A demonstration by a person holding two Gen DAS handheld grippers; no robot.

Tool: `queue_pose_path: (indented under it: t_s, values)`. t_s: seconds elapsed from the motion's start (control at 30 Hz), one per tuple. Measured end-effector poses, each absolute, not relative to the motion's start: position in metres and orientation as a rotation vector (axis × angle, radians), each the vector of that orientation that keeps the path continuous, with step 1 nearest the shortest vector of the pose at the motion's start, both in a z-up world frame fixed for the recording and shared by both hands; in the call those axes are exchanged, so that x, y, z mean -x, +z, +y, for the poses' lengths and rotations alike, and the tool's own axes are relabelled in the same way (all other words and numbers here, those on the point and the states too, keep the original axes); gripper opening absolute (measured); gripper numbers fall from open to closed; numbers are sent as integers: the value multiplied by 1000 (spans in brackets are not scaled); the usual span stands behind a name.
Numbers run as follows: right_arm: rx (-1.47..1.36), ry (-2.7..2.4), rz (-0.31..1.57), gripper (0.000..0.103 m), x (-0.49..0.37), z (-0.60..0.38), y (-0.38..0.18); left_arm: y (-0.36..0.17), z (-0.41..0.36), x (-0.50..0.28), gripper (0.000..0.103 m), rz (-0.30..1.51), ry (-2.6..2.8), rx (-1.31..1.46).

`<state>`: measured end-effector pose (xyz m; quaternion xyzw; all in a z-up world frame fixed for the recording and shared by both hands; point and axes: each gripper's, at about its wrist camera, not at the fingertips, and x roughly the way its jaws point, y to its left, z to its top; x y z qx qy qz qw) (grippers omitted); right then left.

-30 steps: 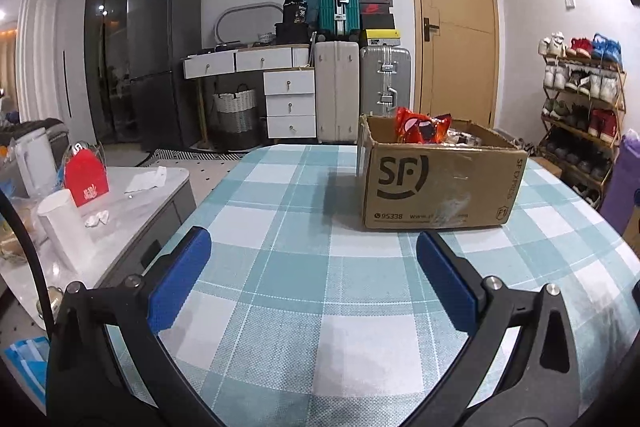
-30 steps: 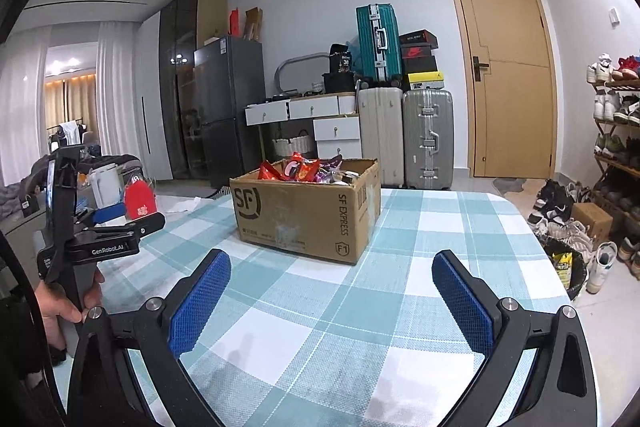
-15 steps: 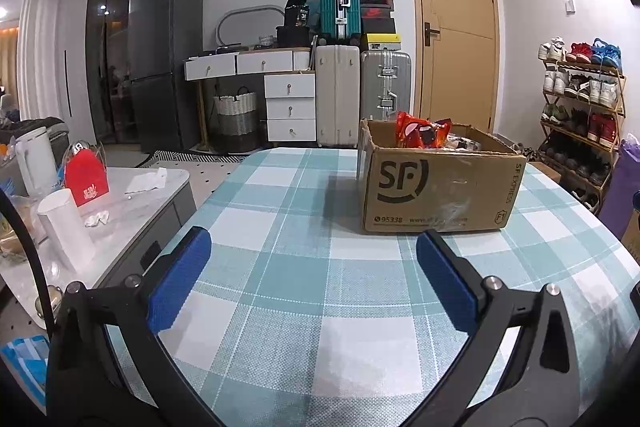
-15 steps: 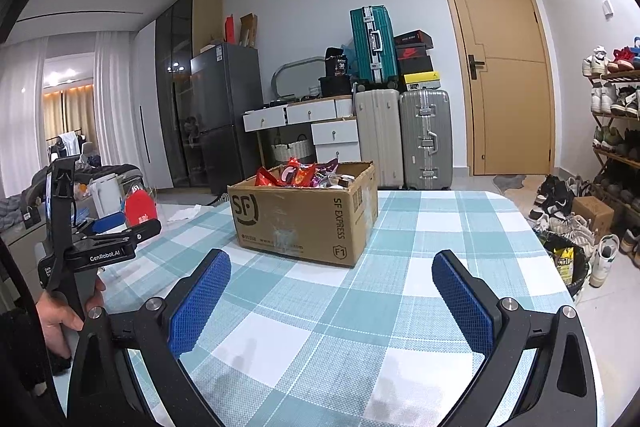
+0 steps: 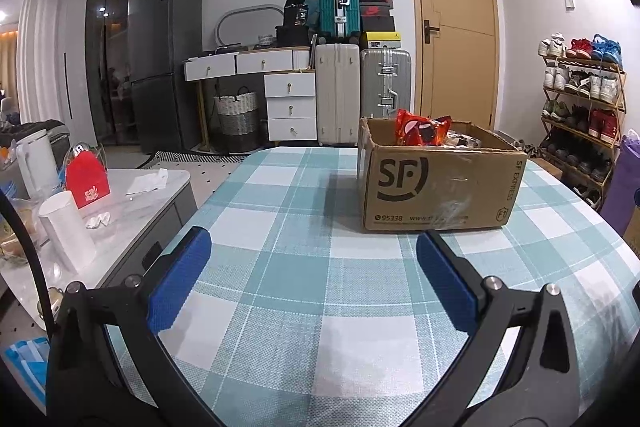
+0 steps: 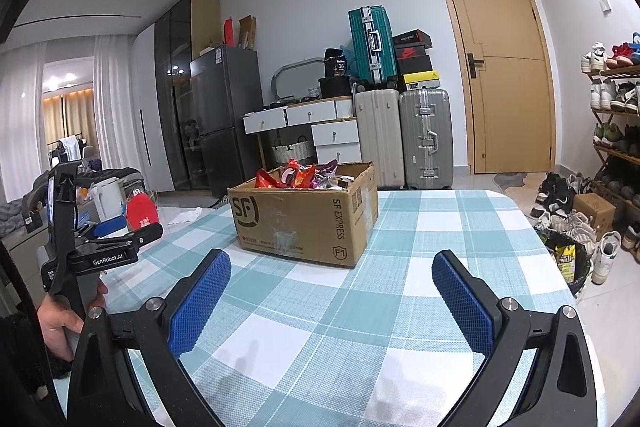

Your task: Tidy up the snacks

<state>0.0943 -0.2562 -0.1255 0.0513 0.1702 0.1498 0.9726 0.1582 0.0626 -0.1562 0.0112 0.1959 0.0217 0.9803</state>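
Both the left gripper (image 5: 312,267) and right gripper (image 6: 332,291) hang spread wide, empty, facing the snack-filled cardboard box (image 6: 304,215) for reaching in

right gripper (image 6: 330,291) view tipped upward some, more ceiling showing now, and the cardboard box (image 6: 304,215) sits lower in frame. left gripper (image 5: 312,267) edged slightly closer to it.
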Motion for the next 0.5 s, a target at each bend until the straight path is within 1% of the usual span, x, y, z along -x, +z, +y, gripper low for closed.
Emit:
queue_pose_path:
  t_s: [0.5]
  values:
    - [-107, 309, 346, 103, -92, -256, -126, -159, 65, -154, 103, 391, 59, -32]
